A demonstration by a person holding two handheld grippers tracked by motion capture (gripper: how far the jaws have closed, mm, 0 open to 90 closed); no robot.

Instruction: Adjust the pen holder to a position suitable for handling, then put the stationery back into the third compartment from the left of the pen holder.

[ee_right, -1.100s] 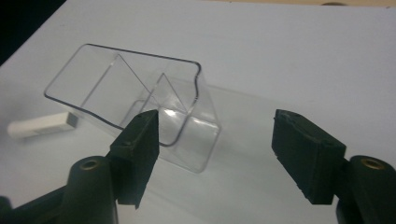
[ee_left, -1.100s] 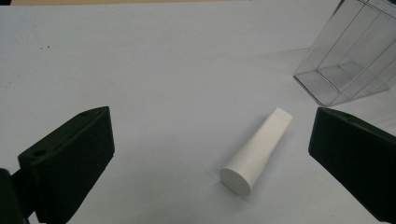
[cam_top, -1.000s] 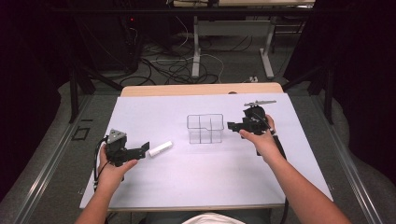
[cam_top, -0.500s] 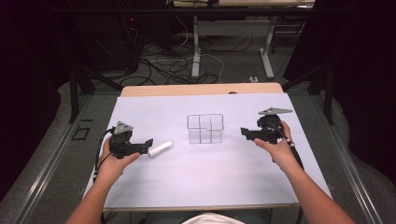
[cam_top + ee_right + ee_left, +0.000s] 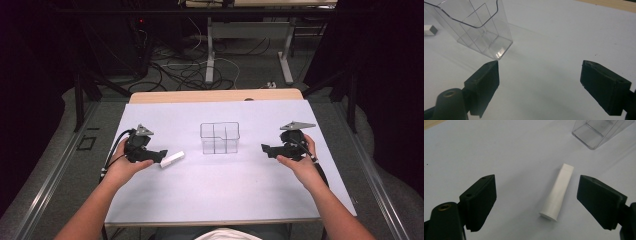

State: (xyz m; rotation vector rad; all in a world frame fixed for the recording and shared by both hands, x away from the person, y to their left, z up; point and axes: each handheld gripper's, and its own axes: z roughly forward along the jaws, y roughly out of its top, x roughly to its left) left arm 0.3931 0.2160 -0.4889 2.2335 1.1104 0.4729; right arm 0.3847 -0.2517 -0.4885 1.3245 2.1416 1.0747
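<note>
A white tube [image 5: 171, 160] lies flat on the white table sheet [image 5: 225, 195], left of a clear divided box [image 5: 220, 137]. My left gripper [image 5: 163, 155] points right at the tube. In the left gripper view the tube [image 5: 557, 192] lies between the open jaws of the gripper [image 5: 536, 185]. Those jaws have just been closing and touch nothing. The clear box [image 5: 599, 130] stands beyond. My right gripper [image 5: 263, 148] hovers right of the box and points left at it. Its jaws [image 5: 541, 65] have just been opening, with bare sheet between them. The box [image 5: 476, 27] is ahead at the left, the tube's end [image 5: 429, 30] behind it.
A strip of wooden tabletop [image 5: 215, 96] shows along the sheet's far edge. Cables and desk legs [image 5: 210, 55] cover the floor beyond. Dark metal rails [image 5: 55, 170] flank the table on both sides.
The right hand has drawn back from beside the box, rightward and toward the person. The left hand has shifted slightly farther up the table, its jaws narrowing. Tube and box have stayed put.
</note>
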